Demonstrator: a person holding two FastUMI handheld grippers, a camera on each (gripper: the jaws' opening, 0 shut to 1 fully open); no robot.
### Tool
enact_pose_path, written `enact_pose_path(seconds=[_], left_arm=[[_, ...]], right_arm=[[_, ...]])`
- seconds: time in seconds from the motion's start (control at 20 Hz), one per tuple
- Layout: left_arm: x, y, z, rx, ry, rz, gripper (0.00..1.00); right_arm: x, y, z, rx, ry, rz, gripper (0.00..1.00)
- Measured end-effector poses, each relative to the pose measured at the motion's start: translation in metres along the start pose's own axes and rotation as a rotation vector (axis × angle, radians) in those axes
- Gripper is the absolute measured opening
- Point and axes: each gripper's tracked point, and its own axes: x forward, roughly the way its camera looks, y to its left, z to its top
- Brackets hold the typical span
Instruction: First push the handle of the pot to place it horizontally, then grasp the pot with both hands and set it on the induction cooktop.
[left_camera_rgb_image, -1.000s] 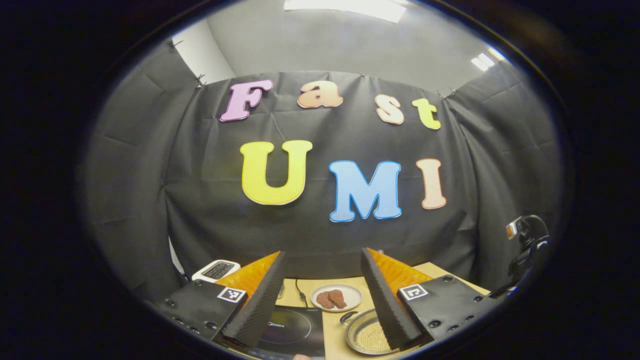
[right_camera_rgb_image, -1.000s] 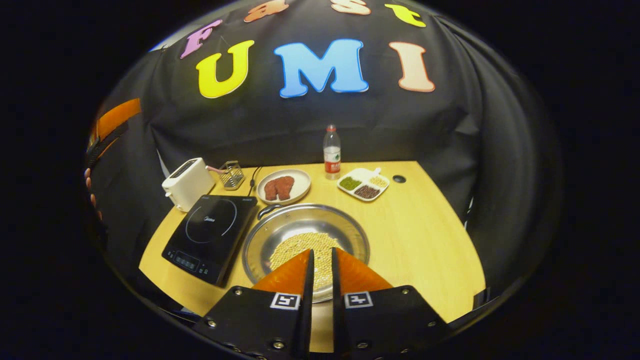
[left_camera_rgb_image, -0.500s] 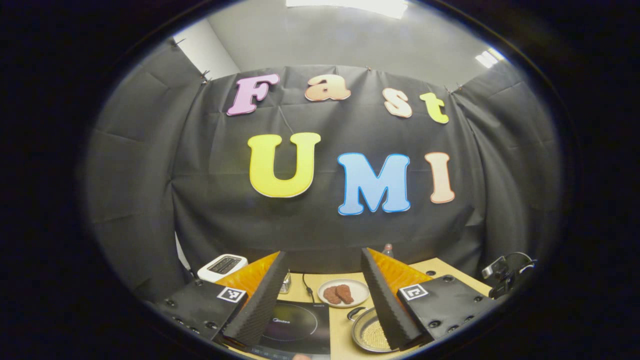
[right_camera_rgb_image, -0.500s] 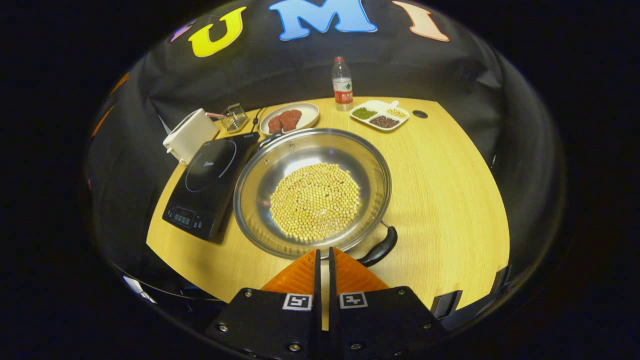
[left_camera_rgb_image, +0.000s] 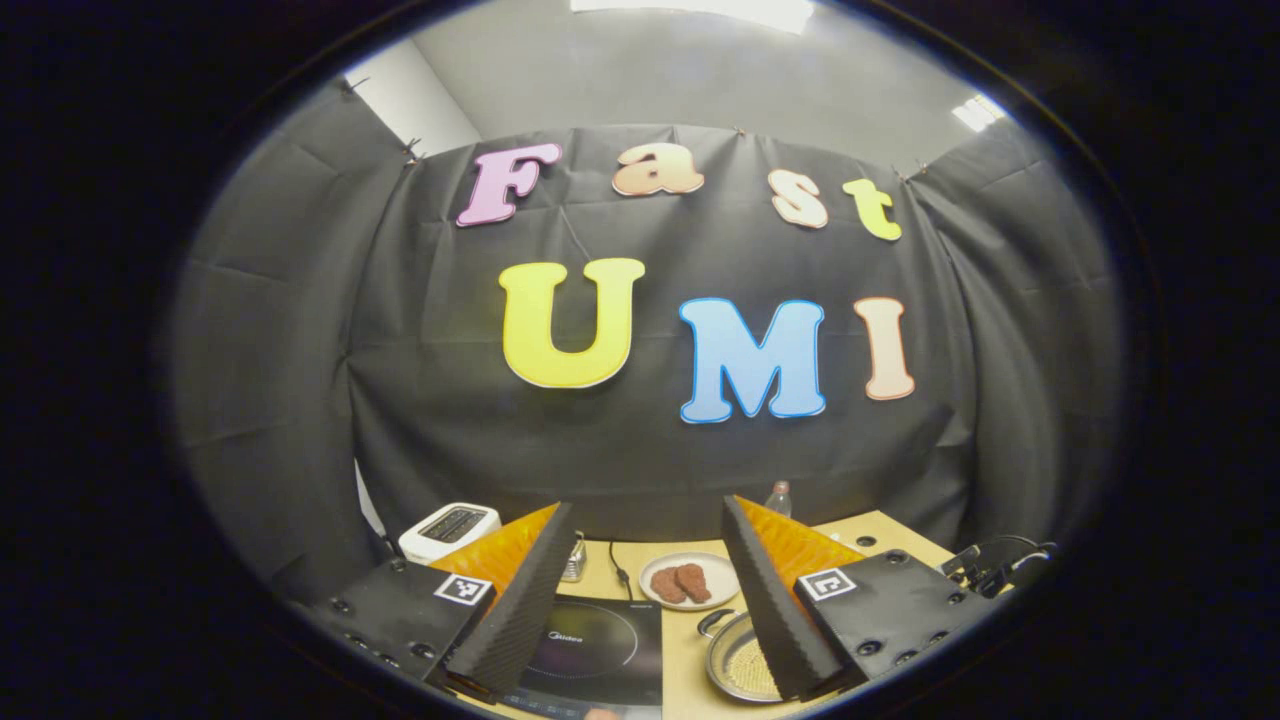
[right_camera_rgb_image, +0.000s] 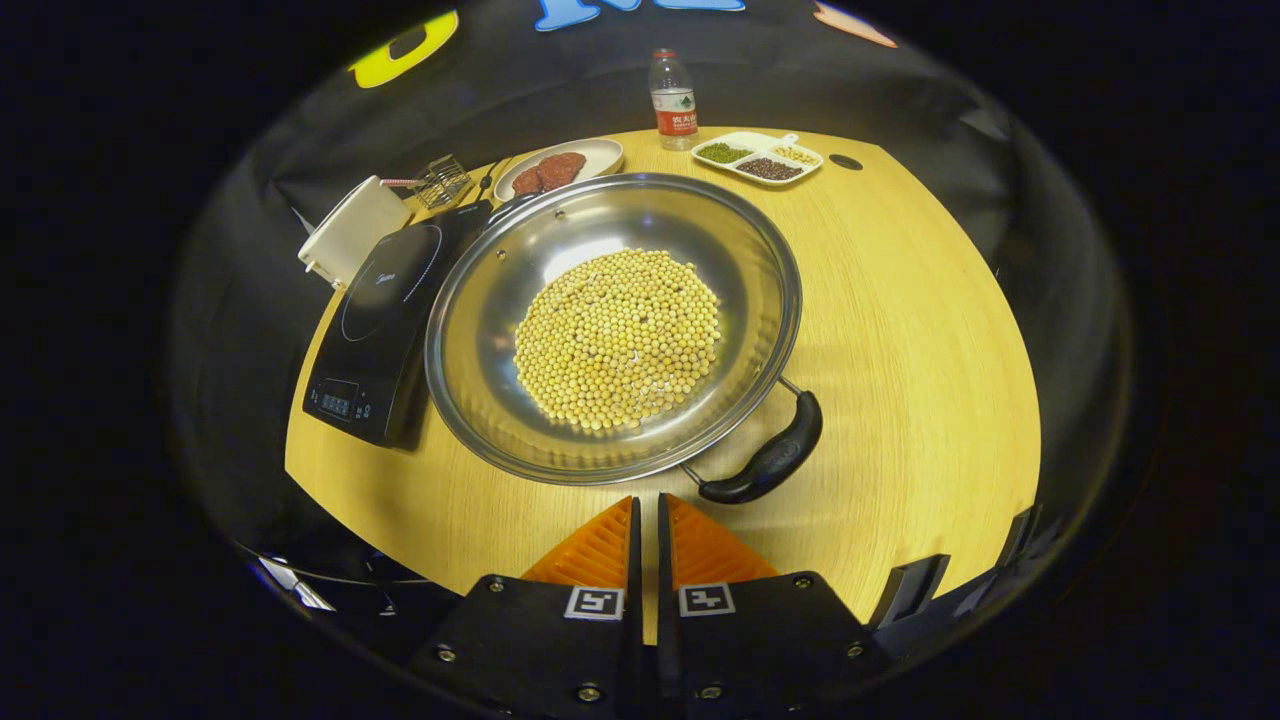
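Observation:
A wide steel pot (right_camera_rgb_image: 490, 340) holding soybeans (right_camera_rgb_image: 620, 335) rests on the wooden table (right_camera_rgb_image: 900, 330). Its near black handle (right_camera_rgb_image: 768, 463) points toward the front right; the far handle (right_camera_rgb_image: 512, 206) lies by the cooktop's back corner. The black induction cooktop (right_camera_rgb_image: 385, 300) is directly left of the pot. My right gripper (right_camera_rgb_image: 645, 505) is shut with nothing in it, hovering above the table just in front of the pot's rim, left of the near handle. My left gripper (left_camera_rgb_image: 646, 503) is held high and open, with the cooktop (left_camera_rgb_image: 600, 650) and pot (left_camera_rgb_image: 715, 665) low between its fingers.
A white toaster (right_camera_rgb_image: 350, 230) and a small wire basket (right_camera_rgb_image: 440, 180) stand behind the cooktop. Along the back edge are a plate of meat (right_camera_rgb_image: 555, 170), a water bottle (right_camera_rgb_image: 672, 100) and a divided dish of beans (right_camera_rgb_image: 760, 160). Bare table lies right of the pot.
The right gripper view has tilted down and closed in on the pot, so the near handle now shows. Its fingers have closed further. The left gripper stayed open, drifting slightly.

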Motion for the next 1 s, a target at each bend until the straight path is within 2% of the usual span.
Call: enact_pose_path(seconds=[0.05, 0.2, 0.25, 0.3, 0.55, 0.7, 0.95, 1.0], left_arm=[[0.000, 0.001, -0.002, 0.000, 0.003, 0.004, 0.95], [-0.003, 0.003, -0.002, 0.002, 0.009, 0.013, 0.95], [-0.003, 0.003, -0.003, 0.005, 0.010, 0.017, 0.95], [-0.004, 0.004, -0.004, 0.006, 0.010, 0.020, 0.95], [-0.007, 0.000, -0.007, 0.008, 0.019, 0.025, 0.99], [-0.006, -0.004, -0.011, 0.004, 0.031, 0.022, 0.92], [-0.002, -0.012, -0.014, 0.017, 0.044, 0.019, 0.92], [0.000, -0.014, -0.015, 0.019, 0.046, 0.017, 0.95]], right_arm=[[0.003, -0.002, -0.001, -0.002, 0.006, -0.008, 0.06], [0.012, -0.006, -0.002, -0.006, 0.025, -0.023, 0.06], [0.014, -0.007, -0.003, -0.002, 0.029, -0.022, 0.00], [0.015, -0.007, -0.003, 0.009, 0.032, -0.017, 0.05], [0.016, -0.020, 0.004, 0.053, 0.016, -0.030, 0.02], [0.015, -0.031, 0.011, 0.077, 0.004, -0.039, 0.02], [0.014, -0.050, 0.018, 0.107, -0.005, -0.057, 0.02], [0.014, -0.055, 0.020, 0.115, -0.006, -0.063, 0.02]])
